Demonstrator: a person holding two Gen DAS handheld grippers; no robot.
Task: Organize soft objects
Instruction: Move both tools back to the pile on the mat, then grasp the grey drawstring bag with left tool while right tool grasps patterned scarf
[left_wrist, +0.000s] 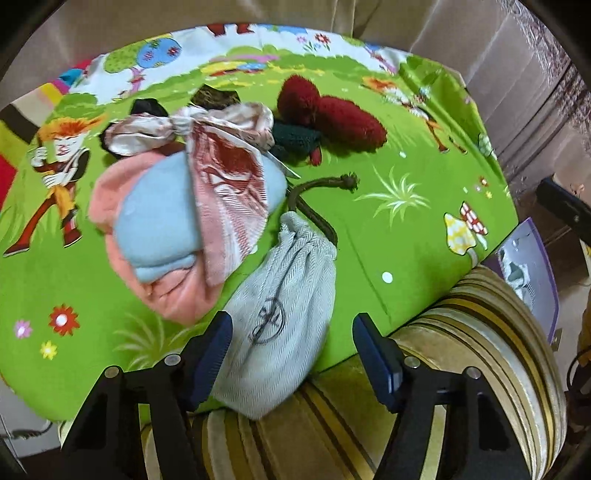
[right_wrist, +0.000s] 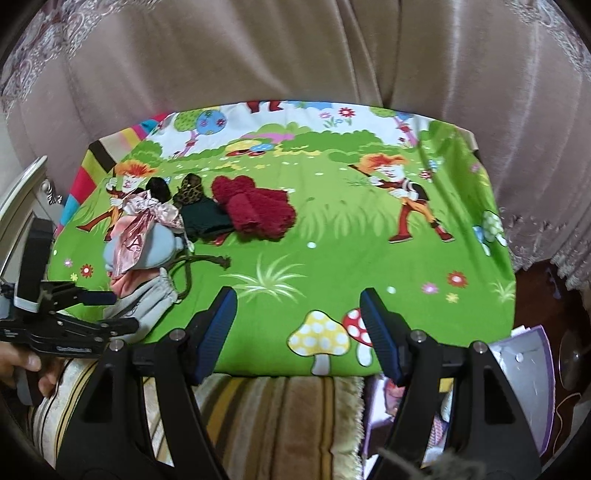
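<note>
A pile of soft things lies on a green cartoon-print cloth (left_wrist: 406, 229). A grey drawstring pouch (left_wrist: 284, 310) with a brown cord (left_wrist: 317, 184) lies at the near edge. Behind it are a pink cloth (left_wrist: 173, 295), a light blue cloth (left_wrist: 155, 221), a red-and-white patterned scarf (left_wrist: 221, 162), a dark green knit (left_wrist: 295, 136) and a dark red fuzzy piece (left_wrist: 332, 114). My left gripper (left_wrist: 291, 354) is open, its jaws on either side of the pouch's near end. My right gripper (right_wrist: 299, 328) is open and empty over the bare cloth (right_wrist: 332, 258); the pile (right_wrist: 155, 229) and left gripper (right_wrist: 66, 306) lie to its left.
A striped plush cushion (left_wrist: 480, 332) lies below the cloth's near edge, also in the right wrist view (right_wrist: 277, 417). Beige curtains (right_wrist: 295, 55) hang behind. A purple-edged booklet (right_wrist: 528, 369) lies at the right. A white furniture edge (right_wrist: 22, 195) stands at the left.
</note>
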